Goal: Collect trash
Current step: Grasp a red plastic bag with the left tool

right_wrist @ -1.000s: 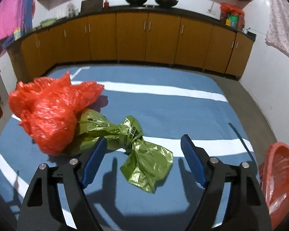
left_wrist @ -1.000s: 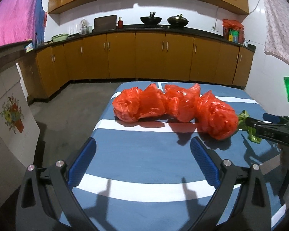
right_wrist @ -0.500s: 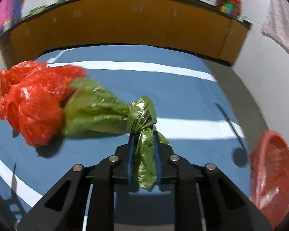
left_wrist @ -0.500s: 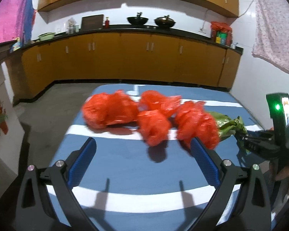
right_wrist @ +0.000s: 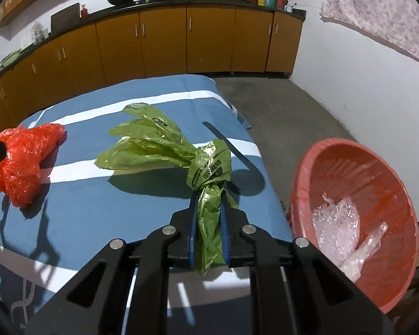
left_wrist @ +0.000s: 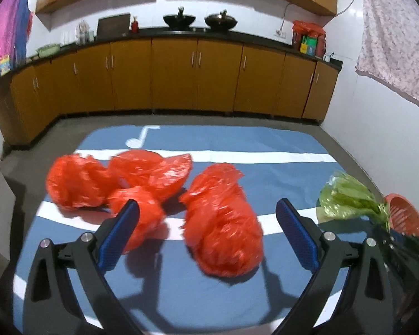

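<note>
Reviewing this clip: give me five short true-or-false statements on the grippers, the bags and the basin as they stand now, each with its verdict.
1. The right gripper is shut on the green plastic bag. True.
2. The left gripper is clamped on a red plastic bag. False: its jaws stand wide open, with the nearest red bag between them, ungripped.
3. The red basin holds crumpled clear plastic. True.
4. The green bag lies inside the basin. False: it is over the blue striped cloth, left of the basin.
5. Only one red bag is left. False: the left wrist view shows several, including a far-left red bag.
</note>
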Motion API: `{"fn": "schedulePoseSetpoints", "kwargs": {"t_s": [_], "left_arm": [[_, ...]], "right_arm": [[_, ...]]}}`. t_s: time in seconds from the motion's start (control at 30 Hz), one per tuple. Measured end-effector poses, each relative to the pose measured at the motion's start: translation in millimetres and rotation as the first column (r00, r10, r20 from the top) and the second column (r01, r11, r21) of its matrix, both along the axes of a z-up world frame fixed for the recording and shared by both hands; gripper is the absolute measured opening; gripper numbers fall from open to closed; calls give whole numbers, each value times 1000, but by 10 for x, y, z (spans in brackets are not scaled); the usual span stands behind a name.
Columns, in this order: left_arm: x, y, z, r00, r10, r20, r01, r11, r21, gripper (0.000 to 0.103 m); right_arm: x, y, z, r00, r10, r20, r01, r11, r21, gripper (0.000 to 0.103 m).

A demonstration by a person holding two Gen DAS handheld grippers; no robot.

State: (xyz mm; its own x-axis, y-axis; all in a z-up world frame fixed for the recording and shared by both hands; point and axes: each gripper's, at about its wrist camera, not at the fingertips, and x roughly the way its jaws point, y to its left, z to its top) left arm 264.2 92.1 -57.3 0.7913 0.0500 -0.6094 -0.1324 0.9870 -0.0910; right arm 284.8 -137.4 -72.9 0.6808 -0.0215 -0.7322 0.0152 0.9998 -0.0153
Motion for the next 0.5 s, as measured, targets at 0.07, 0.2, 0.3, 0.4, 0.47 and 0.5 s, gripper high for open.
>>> {"fn": "schedulePoseSetpoints", "kwargs": {"t_s": [0.07, 0.2, 0.3, 0.4, 0.47, 0.5], "left_arm": [[124, -56, -54, 999, -8, -32, 9, 1000, 4, 96], [288, -149, -170, 995, -36, -97, 37, 999, 4, 77], [354, -201, -257, 991, -45, -126, 45, 999, 1, 66], [391, -239, -313, 989, -52, -140, 54, 999, 9, 50], [381, -262, -314, 989, -64, -134, 66, 998, 12, 39], [376, -274, -309, 989, -73, -131, 76, 997, 14, 37]], "right_arm": [[-25, -31, 17, 1000, -5, 2, 5, 1000, 4, 14], [-44, -134, 47, 1000, -13, 9, 13, 1000, 17, 14], [-80, -161, 75, 1000, -16, 15, 16, 1000, 22, 14], [-126, -208, 120, 999, -23, 25, 22, 999, 27, 15], [-152, -245, 142, 999, -25, 31, 24, 999, 31, 14], [-167, -267, 152, 999, -29, 34, 28, 999, 33, 15]]}}
